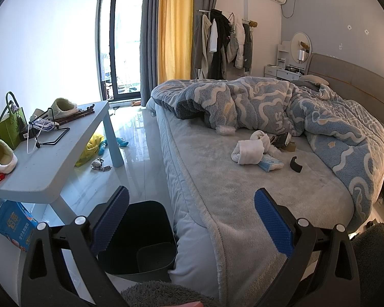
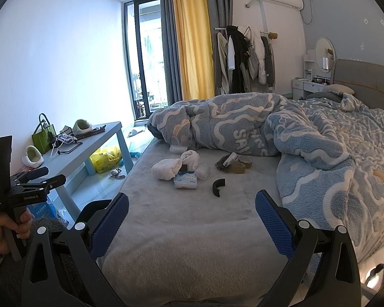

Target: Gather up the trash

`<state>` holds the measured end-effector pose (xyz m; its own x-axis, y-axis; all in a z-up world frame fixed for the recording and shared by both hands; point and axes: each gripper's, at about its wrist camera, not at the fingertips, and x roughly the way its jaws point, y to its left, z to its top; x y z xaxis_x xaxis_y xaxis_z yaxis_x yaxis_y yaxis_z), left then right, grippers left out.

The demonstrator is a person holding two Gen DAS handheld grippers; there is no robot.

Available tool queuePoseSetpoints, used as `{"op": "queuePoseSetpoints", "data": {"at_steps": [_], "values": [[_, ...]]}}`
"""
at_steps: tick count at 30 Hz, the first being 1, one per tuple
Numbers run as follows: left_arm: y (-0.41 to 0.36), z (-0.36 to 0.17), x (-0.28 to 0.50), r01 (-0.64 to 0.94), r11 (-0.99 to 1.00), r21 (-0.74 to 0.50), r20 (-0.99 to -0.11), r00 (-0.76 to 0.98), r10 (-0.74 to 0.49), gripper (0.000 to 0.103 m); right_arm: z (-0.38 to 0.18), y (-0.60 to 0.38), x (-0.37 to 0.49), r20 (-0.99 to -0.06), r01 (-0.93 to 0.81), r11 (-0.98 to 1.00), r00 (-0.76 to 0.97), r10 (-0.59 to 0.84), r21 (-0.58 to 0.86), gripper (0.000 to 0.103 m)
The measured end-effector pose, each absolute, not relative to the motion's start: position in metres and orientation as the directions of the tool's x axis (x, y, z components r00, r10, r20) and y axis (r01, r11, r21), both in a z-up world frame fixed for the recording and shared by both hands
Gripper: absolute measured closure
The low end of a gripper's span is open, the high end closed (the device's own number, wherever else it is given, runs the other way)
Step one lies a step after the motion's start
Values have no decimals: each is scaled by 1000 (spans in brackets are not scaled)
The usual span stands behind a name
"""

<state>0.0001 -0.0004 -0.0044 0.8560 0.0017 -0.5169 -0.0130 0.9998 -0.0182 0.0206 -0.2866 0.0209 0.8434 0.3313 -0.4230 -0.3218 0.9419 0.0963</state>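
While both grippers, left and right, hang spread and empty, litter sits mid-bed, bin beside it. Risk: you snag rolled socks instead, lying against the wrappers.

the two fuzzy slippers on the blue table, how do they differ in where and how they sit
The near slipper sits at the table's front end beside the green bag, its opening turned toward the room. The far slipper sits at the window end, resting against dark sticks, its opening facing the camera and looking smaller with distance. Both are pale green with white fleece.
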Motion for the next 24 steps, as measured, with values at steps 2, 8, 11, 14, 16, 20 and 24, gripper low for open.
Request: {"op": "queuePoseSetpoints", "data": {"at_steps": [2, 8, 11, 14, 16, 20, 24], "values": [[0, -4, 0, -13, 1000, -18, -517, 856, 2, 3, 21, -286, 21, -424, -322, 942, 843, 331, 97, 3], [-1, -5, 0, -13, 1000, -17, -517, 856, 2, 3, 21, -286, 21, -424, -322, 942, 843, 331, 97, 3], [0, -5, 0, -13, 1000, -17, -517, 856, 2, 3, 21, -286, 21, -424, -322, 942, 843, 331, 96, 3], [0, -5, 0, -13, 1000, -17, -518, 855, 2, 3, 20, -286, 21, -424, -321, 942, 843, 331, 97, 3], [-1, -5, 0, -13, 1000, -17, -518, 855, 2, 3, 20, -286, 21, -425, -321, 942, 843, 331, 97, 3], [-1, -4, 0, -13, 1000, -16, -518, 855, 3, 3, 20, -286, 21, -425, -322, 942, 842, 331, 97, 3], [-2, -7, 0, -26, 1000, -16, -513, 858, 14, 3, 21, -288, 22, -426, -320, 942, 842, 331, 98, 3]]}}
